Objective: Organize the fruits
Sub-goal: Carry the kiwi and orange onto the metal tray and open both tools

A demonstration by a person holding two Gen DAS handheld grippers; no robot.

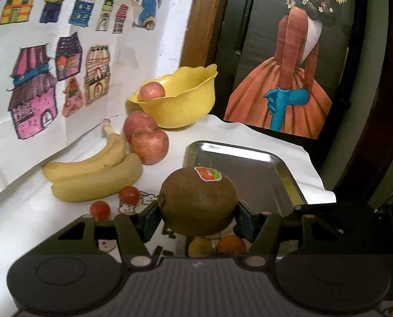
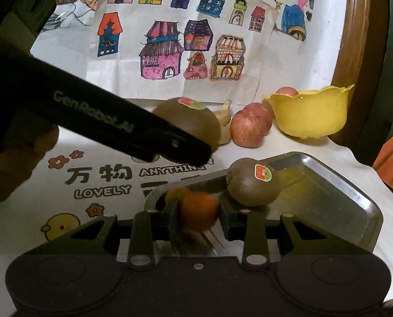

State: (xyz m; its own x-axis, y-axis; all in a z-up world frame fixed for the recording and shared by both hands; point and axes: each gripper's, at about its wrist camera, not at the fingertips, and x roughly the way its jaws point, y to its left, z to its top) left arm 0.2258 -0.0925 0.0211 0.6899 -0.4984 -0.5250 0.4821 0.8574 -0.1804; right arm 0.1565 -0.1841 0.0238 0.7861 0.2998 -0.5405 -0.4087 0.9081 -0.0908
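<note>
My left gripper (image 1: 197, 219) clamps a kiwi (image 1: 198, 201) above the tray's (image 1: 252, 158) near edge; my right gripper (image 2: 197, 215) pinches an orange (image 2: 199, 210) over the tray beside a second kiwi (image 2: 252, 183). I'm mid-sorting: next, lower both and release.

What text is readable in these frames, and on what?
"GenRobot.AI": side of the left tool.
"万物", "ANYTHING", "LOVELY": printed cloth.
Kiwi stickers: too small to read.
Nothing else legible.
</note>
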